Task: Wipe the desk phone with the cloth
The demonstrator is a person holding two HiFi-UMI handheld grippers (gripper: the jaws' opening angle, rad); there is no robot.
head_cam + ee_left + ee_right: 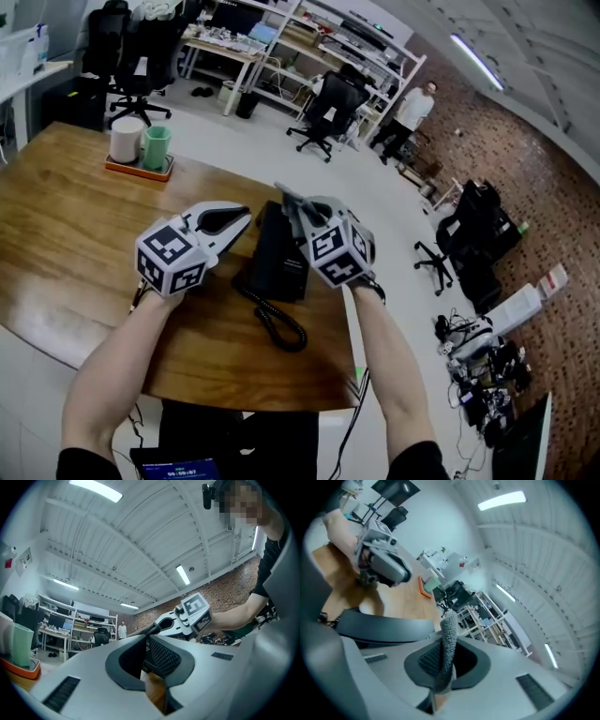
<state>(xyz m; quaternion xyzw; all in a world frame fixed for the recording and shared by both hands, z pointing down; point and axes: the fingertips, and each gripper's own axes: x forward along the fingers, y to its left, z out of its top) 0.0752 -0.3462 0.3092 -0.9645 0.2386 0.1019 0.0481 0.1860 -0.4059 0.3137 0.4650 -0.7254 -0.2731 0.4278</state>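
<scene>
The cloth (449, 637) is held clamped in the right tongs (291, 202) over the phone (279, 261) on the table (75, 234), the left tongs (244, 215) are closed empty, and wiping is judged barely begun.

Phone (277, 258) at mid-frame on the desk (56, 234).
Its cord (278, 325) lies just below it. The left gripper (246, 214) is just left of it and the right gripper (283, 197) over its top. A tray (139, 170) with cups (156, 146) sits upper left.

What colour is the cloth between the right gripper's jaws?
Grey, finely textured; the cloth shows best in the right gripper view.
</scene>
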